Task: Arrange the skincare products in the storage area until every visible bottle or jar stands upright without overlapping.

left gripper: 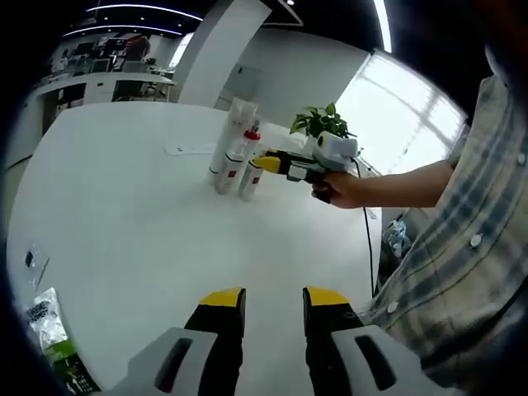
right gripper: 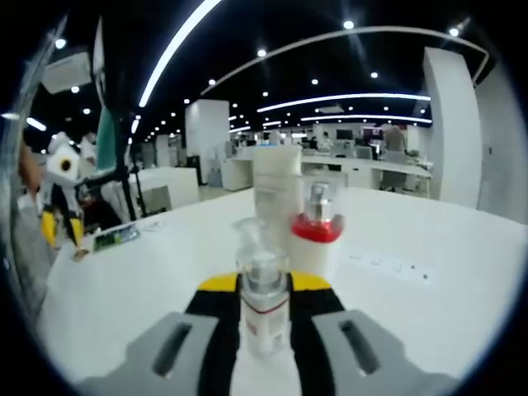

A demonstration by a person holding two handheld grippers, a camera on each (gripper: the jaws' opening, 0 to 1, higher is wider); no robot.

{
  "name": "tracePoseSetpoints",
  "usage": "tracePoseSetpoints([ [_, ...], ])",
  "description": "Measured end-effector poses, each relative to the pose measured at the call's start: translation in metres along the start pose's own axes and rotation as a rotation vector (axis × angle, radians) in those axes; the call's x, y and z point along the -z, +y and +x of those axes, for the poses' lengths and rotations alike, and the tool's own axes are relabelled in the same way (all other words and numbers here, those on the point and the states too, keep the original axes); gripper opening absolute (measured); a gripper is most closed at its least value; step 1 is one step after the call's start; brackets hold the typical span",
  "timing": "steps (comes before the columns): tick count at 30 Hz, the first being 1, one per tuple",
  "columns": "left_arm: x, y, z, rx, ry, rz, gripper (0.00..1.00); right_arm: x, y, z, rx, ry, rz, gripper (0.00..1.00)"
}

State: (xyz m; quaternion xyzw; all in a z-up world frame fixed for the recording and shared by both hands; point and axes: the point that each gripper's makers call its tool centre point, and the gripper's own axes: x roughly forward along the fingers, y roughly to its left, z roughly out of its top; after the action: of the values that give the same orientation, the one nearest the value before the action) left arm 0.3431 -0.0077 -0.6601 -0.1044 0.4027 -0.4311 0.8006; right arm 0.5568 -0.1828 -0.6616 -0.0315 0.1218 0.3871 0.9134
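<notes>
Right gripper (right gripper: 264, 293) clamps clear bottle (right gripper: 264, 301), upright beside red-collar bottle (right gripper: 313, 235) and tube (right gripper: 276, 186). Keep vertical, release gently, clear neighbours. Left gripper (left gripper: 274, 301) open, idle.

White table (left gripper: 148, 223) carries upright bottles (left gripper: 233, 161) and a packet (left gripper: 51, 330).

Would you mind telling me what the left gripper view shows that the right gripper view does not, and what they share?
Left gripper view alone: a potted plant, the person's hand and checked sleeve, and wrapped packets at the table edge. Right gripper view alone: the right gripper with its jaws closed on a clear-capped bottle, and ceiling lights. Both: the white table, the red-collared bottle, the tall white tube, and the open left gripper.
</notes>
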Motion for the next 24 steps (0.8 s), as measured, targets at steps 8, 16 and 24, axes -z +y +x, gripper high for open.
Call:
tracePoseSetpoints([
  [8, 0.009, -0.008, -0.004, -0.009, 0.011, 0.006, 0.28, 0.0, 0.0, 0.002, -0.004, -0.01, -0.006, 0.21],
  [16, 0.011, -0.01, -0.008, -0.018, 0.002, 0.004, 0.28, 0.003, 0.007, 0.0, -0.011, 0.016, -0.01, 0.3],
  [24, 0.018, -0.014, -0.01, -0.025, 0.002, 0.002, 0.28, 0.028, 0.005, -0.004, 0.021, 0.131, 0.03, 0.3],
])
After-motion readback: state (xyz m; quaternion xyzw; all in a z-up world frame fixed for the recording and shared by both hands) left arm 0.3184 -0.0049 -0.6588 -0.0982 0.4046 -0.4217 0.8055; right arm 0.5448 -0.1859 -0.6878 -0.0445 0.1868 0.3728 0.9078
